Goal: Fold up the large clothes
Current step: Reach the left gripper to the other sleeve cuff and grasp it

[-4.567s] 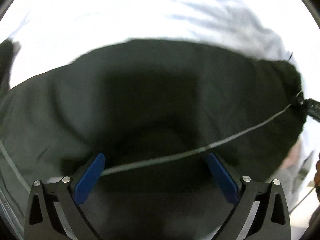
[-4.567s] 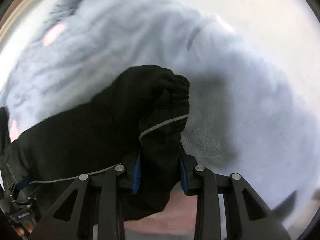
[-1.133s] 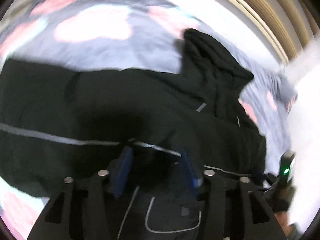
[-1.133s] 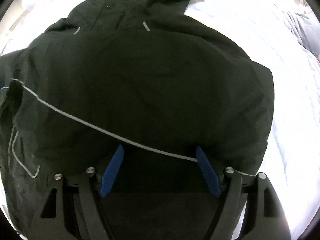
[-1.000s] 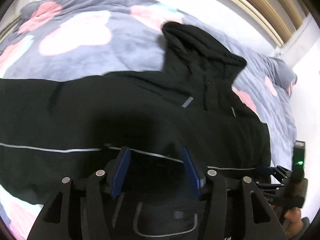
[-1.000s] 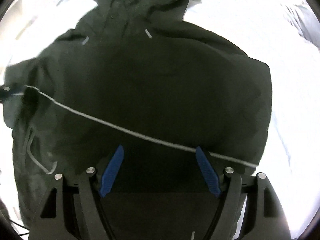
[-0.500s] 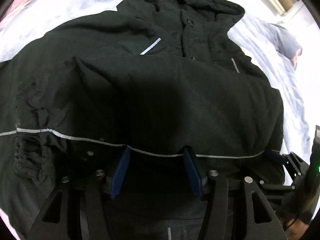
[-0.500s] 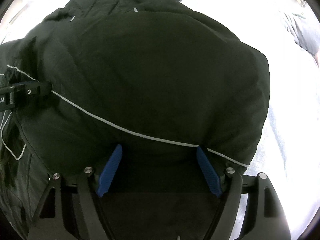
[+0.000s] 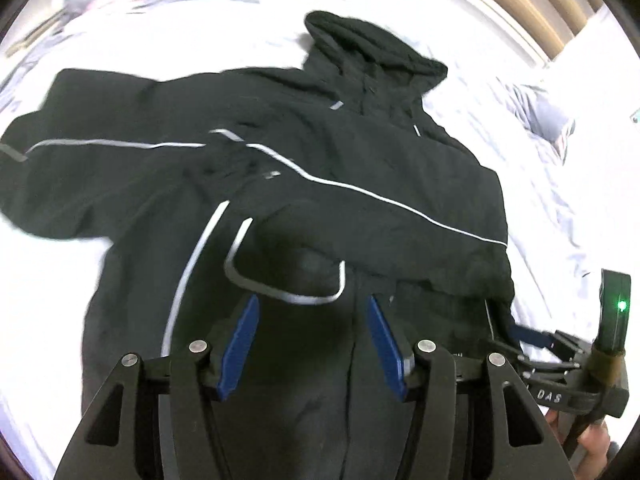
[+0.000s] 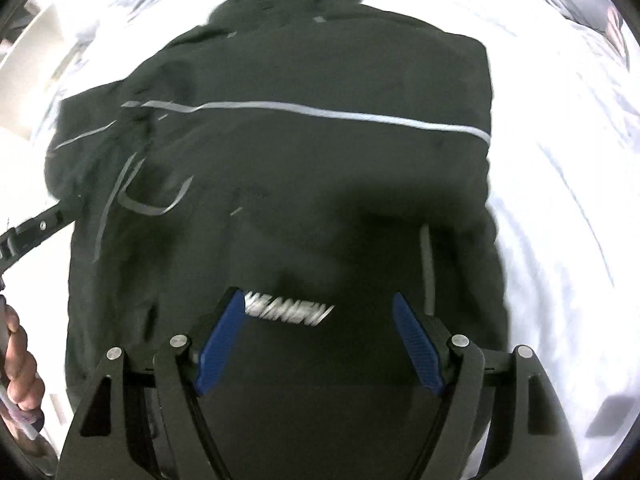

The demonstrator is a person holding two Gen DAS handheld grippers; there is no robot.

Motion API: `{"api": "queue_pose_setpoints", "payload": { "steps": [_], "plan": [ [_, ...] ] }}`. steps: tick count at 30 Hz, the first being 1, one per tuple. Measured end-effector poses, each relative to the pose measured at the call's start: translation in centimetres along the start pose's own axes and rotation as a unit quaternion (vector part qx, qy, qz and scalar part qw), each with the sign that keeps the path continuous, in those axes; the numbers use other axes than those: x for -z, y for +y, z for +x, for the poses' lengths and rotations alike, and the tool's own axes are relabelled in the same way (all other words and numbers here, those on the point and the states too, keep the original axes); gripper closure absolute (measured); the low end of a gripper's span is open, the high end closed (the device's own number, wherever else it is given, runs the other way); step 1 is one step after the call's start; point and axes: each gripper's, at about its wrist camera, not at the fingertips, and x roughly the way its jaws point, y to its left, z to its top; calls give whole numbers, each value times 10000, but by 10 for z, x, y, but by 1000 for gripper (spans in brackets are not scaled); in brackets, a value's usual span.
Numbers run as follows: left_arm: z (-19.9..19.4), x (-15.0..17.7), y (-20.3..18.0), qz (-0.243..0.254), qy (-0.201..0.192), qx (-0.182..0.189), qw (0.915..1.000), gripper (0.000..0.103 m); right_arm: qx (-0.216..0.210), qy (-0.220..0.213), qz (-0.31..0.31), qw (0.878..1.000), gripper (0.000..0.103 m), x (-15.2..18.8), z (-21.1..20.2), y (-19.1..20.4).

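- Jacket [image 9: 280, 184] lies spread on the white bed [image 9: 560, 200], right sleeve folded across its chest, left sleeve out.
- Left gripper [image 9: 312, 340] and right gripper [image 10: 318, 344] hover over it, both spread, holding nothing.
- Next, probably: pinch the left sleeve, fold inward.

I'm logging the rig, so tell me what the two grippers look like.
Both the left gripper and the right gripper have matte black angular linkages with silver pivot screws and blue ribbed pads. In the left wrist view the right one carries white "DAS" lettering and a green light.
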Motion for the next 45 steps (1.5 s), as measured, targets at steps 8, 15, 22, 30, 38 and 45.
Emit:
{"api": "queue_pose_setpoints", "payload": {
  "steps": [8, 15, 22, 30, 38, 45],
  "plan": [
    [-75, 3, 116, -964, -432, -127, 9943, 45, -114, -192, -33, 9997, 23, 42, -23, 73],
    [-126, -21, 248, -1631, -918, -346, 9817, 43, -174, -222, 55, 9996, 23, 45, -13, 148],
    [-121, -69, 369, -2261, -1176, -323, 9664, 26, 182, -229, 170, 9994, 23, 37, -2, 193],
    [-50, -103, 495, -3590, -1047, 89, 9274, 26, 745, 233, 235, 9967, 23, 27, 21, 202],
    [22, -117, 541, -3901, -733, 206, 9176, 23, 910, 535, 70, 9944, 23, 13, 43, 220],
    [35, -129, 544, -3708, -908, 353, 9236, 22, 895, 774, -348, 9924, 23, 12, 63, 247]
  ]
}}
